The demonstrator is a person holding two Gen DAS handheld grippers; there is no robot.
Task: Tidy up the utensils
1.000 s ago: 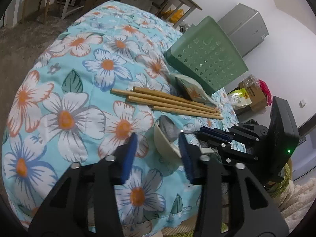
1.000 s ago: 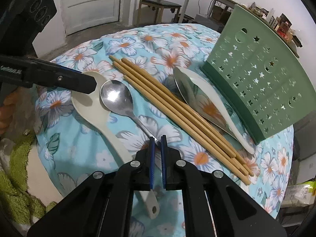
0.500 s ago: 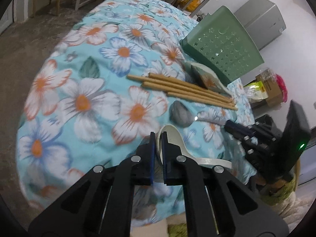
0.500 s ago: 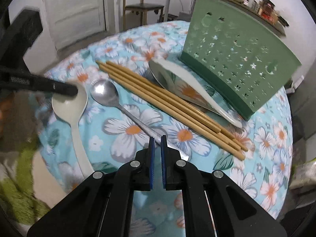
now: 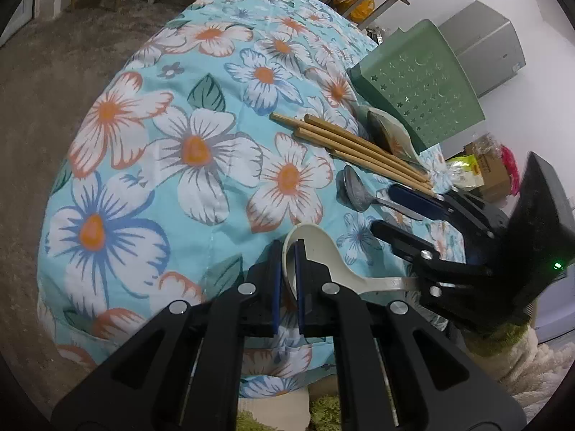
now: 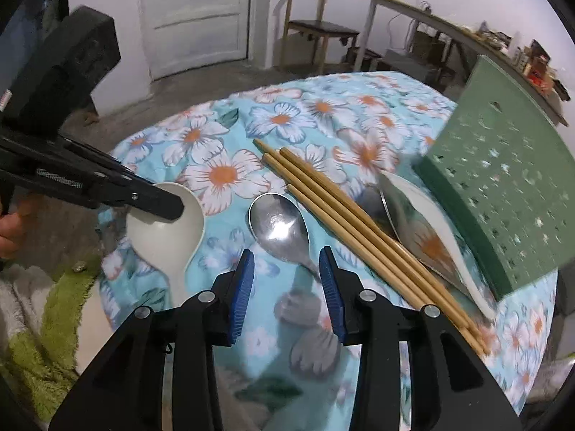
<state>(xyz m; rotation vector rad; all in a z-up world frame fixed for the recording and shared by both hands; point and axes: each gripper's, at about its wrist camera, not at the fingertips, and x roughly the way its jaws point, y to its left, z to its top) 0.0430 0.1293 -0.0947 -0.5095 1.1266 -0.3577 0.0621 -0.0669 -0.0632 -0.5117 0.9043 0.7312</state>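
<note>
A: Left gripper (image 5: 286, 280)?
B: Clamped on the white spoon (image 6: 169, 237) bowl rim, at the table edge.
A: Right gripper (image 6: 286, 280)?
B: Jaws just opened, straddling the metal spoon (image 6: 278, 228) handle, not pinching. Left gripper's label unreadable.

A flowered blue tablecloth (image 5: 151, 165) covers the round table. Behind it stand a white door (image 6: 196, 14), a wooden chair (image 6: 316, 28) and a long side table (image 6: 431, 25). A grey cabinet (image 5: 485, 50) sits against the wall, a green rug (image 6: 39, 323) on the floor
</note>
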